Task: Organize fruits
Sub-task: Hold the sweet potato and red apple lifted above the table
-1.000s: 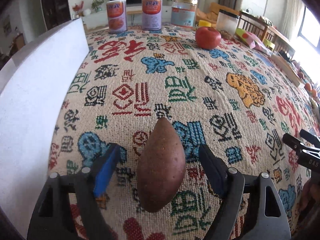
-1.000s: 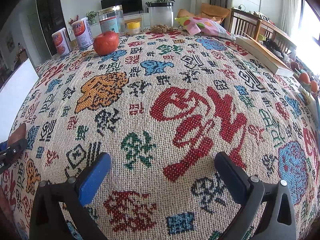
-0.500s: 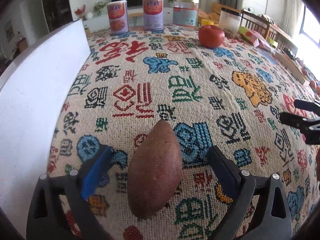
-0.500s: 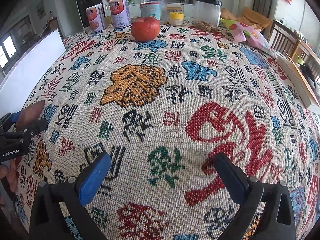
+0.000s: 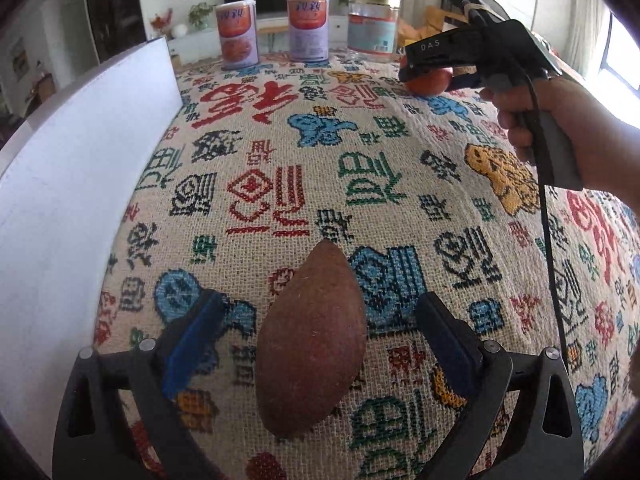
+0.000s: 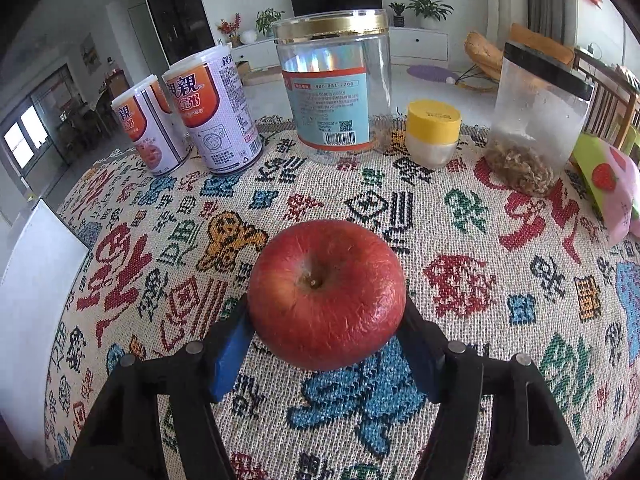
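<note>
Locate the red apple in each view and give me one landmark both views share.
Left wrist view: the apple sits far back, upper right, mostly covered by the right gripper closing around it.
Right wrist view: the apple fills the lower centre, between the closing jaws, on the tablecloth.
Shared landmark: the gold-lidded clear jar, behind the apple.

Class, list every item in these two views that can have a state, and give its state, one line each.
left gripper: open, astride the sweet potato
sweet potato: lying loose on the cloth
right gripper: jaws just closing, pads against the apple
apple: upright, stem up
large clear jar: lidded, upright
two cans: upright
</note>
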Tool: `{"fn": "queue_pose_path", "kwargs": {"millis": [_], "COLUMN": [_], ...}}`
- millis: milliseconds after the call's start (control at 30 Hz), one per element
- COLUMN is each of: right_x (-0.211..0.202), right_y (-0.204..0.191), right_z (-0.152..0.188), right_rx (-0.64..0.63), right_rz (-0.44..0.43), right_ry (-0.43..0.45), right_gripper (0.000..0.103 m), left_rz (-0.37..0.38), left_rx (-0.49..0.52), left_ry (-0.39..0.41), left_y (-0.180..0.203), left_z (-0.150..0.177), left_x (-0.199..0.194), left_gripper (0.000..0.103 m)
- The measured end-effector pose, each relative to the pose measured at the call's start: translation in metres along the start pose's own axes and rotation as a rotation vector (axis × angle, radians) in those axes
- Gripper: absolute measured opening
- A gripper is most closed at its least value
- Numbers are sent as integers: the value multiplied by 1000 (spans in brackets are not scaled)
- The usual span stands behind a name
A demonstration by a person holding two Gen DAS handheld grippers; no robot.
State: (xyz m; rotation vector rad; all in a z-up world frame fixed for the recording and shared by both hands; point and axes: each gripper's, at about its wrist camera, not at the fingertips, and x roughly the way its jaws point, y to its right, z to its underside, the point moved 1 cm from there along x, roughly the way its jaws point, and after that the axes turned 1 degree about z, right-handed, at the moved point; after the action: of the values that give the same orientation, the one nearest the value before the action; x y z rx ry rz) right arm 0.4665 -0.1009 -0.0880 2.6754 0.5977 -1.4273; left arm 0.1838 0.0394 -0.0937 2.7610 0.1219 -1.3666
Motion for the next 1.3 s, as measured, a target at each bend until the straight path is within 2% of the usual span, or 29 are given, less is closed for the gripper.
{"fn": "queue_pose_path", "kwargs": {"millis": [67, 167, 267, 400, 500, 633, 700, 733, 767, 833, 1133, 1300], "right_x": [-8, -37, -81, -145, -171, -165, -168, -165, -161, -160, -162, -159], "right_y": [2, 8, 12, 16, 9, -2, -4, -6, -7, -6, -2, -6], "right_z": [6, 33, 76, 147, 198, 244, 249, 248, 247, 245, 247, 246], "right_rx": [5, 14, 2, 65, 104, 94, 68, 62, 51, 37, 58, 38], "right_rz": [9, -26, -25, -9, 29, 94, 139, 145, 152, 154, 124, 156], "right_ry": [-7, -29, -91, -136, -103, -5, 49, 37, 21, 7, 21, 8], "right_gripper": [68, 68, 68, 68, 68, 69, 78, 93, 99, 102, 103, 103], "left_rz": [0, 0, -3, -8, -8, -7, -7, -7, -8, -8, -8, -9], "left_rx": [0, 0, 1, 2, 2, 2, 2, 2, 3, 3, 3, 4], "left_ry": [0, 0, 0, -1, -1, -1, 0, -1, -1, 0, 0, 0], "left_y": [0, 0, 0, 0, 0, 0, 0, 0, 0, 0, 0, 0], "left_z": [0, 0, 0, 0, 0, 0, 0, 0, 0, 0, 0, 0], "left_x": [0, 0, 0, 1, 1, 1, 1, 1, 1, 1, 1, 1], "left_gripper": [98, 98, 99, 99, 99, 99, 99, 99, 99, 99, 99, 99]}}
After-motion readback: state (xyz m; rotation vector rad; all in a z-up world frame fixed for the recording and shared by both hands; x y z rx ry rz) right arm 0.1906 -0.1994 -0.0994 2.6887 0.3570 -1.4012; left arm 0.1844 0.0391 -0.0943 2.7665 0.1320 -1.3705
